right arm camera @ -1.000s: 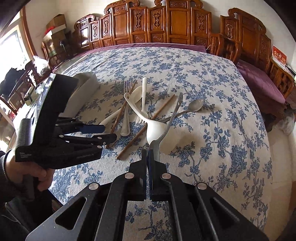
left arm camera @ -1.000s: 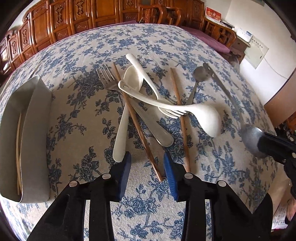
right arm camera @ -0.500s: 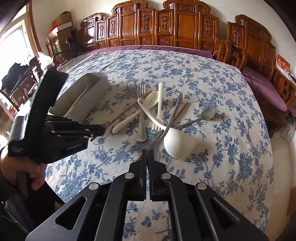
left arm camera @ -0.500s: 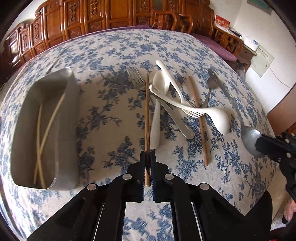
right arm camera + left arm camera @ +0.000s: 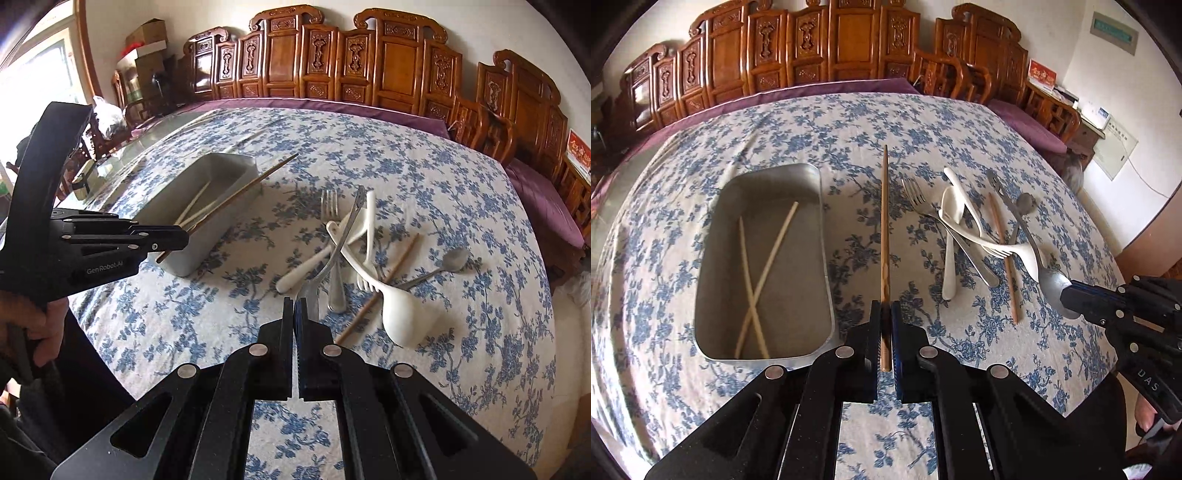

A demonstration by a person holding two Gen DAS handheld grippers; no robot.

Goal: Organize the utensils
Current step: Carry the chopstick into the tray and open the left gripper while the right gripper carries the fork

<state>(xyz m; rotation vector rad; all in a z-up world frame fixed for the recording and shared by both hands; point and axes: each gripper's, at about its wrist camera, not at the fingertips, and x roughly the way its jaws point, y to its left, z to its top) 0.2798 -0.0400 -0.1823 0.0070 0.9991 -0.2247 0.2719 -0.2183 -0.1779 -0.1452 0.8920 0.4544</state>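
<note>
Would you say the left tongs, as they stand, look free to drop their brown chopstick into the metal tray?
Probably yes: the left tongs hold the brown chopstick just beside the open metal tray, with nothing between.

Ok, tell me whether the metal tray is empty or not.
Not empty: the metal tray holds two pale chopsticks, crossed on its bottom.

Tray [image 5: 823, 258] sits toward table's [image 5: 701, 387] left edge, two chopsticks [image 5: 764, 273] crossed inside. Right of it, forks, spoons and one chopstick [image 5: 1004, 258] lie piled, overlapping.
</note>
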